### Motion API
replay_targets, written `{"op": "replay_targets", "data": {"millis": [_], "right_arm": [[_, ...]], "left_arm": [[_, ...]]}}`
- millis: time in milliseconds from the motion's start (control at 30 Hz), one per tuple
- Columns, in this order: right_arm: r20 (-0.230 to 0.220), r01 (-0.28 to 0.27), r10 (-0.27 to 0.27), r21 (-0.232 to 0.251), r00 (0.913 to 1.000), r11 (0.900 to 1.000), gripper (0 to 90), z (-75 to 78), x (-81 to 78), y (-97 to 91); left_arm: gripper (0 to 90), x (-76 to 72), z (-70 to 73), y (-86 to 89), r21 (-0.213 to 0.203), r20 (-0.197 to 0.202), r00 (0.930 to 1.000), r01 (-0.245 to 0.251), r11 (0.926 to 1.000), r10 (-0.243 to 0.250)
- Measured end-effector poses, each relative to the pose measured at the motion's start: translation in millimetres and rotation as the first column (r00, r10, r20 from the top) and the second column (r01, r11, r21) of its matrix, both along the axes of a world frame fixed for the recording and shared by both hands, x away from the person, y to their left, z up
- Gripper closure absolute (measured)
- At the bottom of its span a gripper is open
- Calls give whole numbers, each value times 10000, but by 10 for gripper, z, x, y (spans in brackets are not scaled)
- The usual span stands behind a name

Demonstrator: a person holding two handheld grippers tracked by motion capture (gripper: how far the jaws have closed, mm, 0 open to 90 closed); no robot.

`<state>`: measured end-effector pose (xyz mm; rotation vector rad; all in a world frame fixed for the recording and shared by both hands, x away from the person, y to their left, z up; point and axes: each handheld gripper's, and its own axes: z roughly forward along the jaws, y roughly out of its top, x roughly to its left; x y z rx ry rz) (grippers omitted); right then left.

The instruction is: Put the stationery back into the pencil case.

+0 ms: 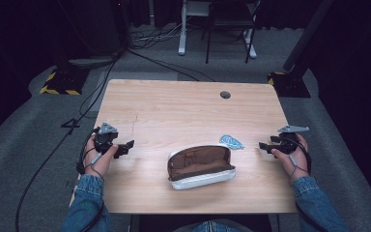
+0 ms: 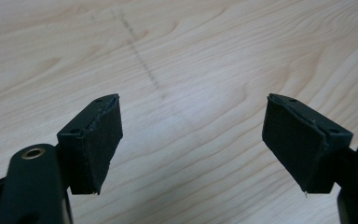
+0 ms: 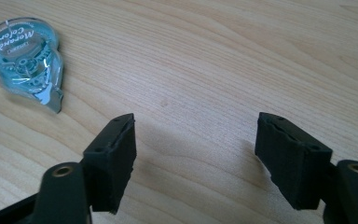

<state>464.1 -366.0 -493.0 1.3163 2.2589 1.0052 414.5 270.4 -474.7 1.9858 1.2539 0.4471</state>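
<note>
We have both tools released, nothing between the jaws. Right tool [image 1: 265,145] sits nearer the small translucent teal plastic tape dispenser [image 1: 231,141], which lies on the light wooden bench [image 1: 183,104] just behind the open brown-lined white fabric pouch [image 1: 200,166]. Left tool [image 1: 123,147] well apart.

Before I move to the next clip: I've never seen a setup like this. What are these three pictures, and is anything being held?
A person sits at a wooden table with a hand-held gripper in each hand. The high view looks down from above: left gripper, right gripper. The other two pictures come from cameras riding on each gripper, looking along its black fingers. On the table lie an open pencil case, brown inside, and a small blue correction tape dispenser beside it. Both grippers are open with only bare wood between the fingers, so nothing is held.
</note>
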Motion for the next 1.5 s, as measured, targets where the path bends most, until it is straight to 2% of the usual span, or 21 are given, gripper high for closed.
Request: {"op": "replay_targets", "data": {"millis": [100, 200, 300, 400, 467, 600, 900, 1000, 1067, 1133, 1500], "right_arm": [[-124, -297, 294, -272, 9995, 9992, 294, 37, -9, 16], [-272, -490, 479, -396, 9985, 9980, 321, 83, -22, 34], [-284, -539, 526, -459, 9982, 9975, 352, 127, -27, 45], [-271, -661, 649, -455, 9975, 9968, 393, 189, -42, 55], [-288, -739, 727, -419, 9969, 9964, 413, 228, -53, 64], [-210, -879, 871, -383, 9960, 9954, 425, 288, -61, 87], [-359, -1211, 1202, -242, 9921, 9923, 442, 396, -68, 190], [-428, -1533, 1522, -240, 9874, 9879, 441, 447, -74, 251], [-379, -1857, 1840, -475, 9822, 9815, 441, 511, -73, 325], [-347, -1912, 1897, -479, 9812, 9804, 443, 523, -71, 344], [-634, -3039, 2994, -786, 9520, 9495, 455, 584, 9, 678]], "left_arm": [[200, 24, -79, 31, 196, -142, 9999, -71, 9998, 74], [202, 55, -149, 53, 128, -131, 9999, -84, 9999, 85], [205, 86, -225, 62, 567, -203, 9998, -73, 9984, 85], [200, 107, -272, 61, 707, -340, 9994, -5, 9975, 29], [188, 118, -290, 62, 877, -244, 9997, 55, 9961, -34], [182, 129, -296, 59, 819, -227, 9997, 70, 9966, -52], [164, 133, -299, 54, 819, -256, 9996, 122, 9966, -101], [163, 132, -300, 51, 795, -259, 9996, 99, 9968, -79], [163, 132, -301, 51, 799, -253, 9996, 100, 9968, -80], [162, 132, -301, 51, 804, -249, 9997, 102, 9967, -83], [164, 129, -299, 46, 863, -247, 9996, 129, 9962, -108]]}}
